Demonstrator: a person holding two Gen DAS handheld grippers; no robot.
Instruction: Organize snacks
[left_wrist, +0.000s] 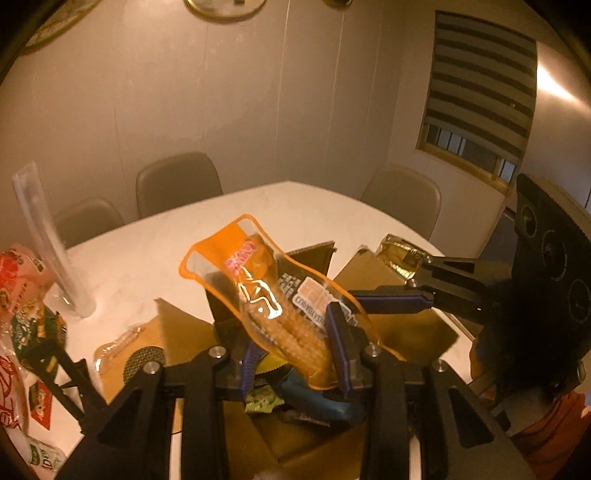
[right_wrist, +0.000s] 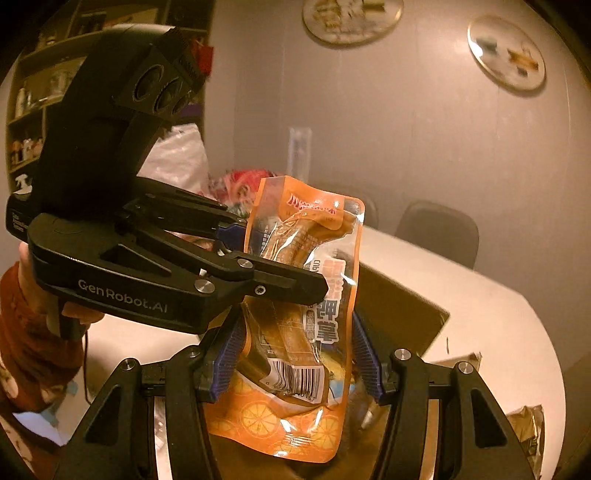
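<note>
Left wrist view first: the left tongs (left_wrist: 295, 343) have their blue pads clamped on the lower end of an orange snack packet (left_wrist: 273, 291). The packet sticks up at a tilt over an open cardboard box (left_wrist: 413, 328) on the white table (left_wrist: 147, 240). There's a green packet (left_wrist: 262, 402) and a blue one (left_wrist: 314, 402) down inside the box, a gold packet (left_wrist: 402, 254) by the far flap, and a heap of snack bags (left_wrist: 22, 288) at the left edge. The right tongs (left_wrist: 410, 284) come in from the right, one blue finger reaching the packet's side. Right wrist view: the same packet (right_wrist: 295, 417) stands upright, barcode at the bottom, with the right tongs' (right_wrist: 295, 354) pads just beside its two edges. Honestly can't tell if they're squeezing it or just flanking it. The left tongs (right_wrist: 280, 258) come across from the left and pinch it higher up, over the box (right_wrist: 399, 306).
</note>
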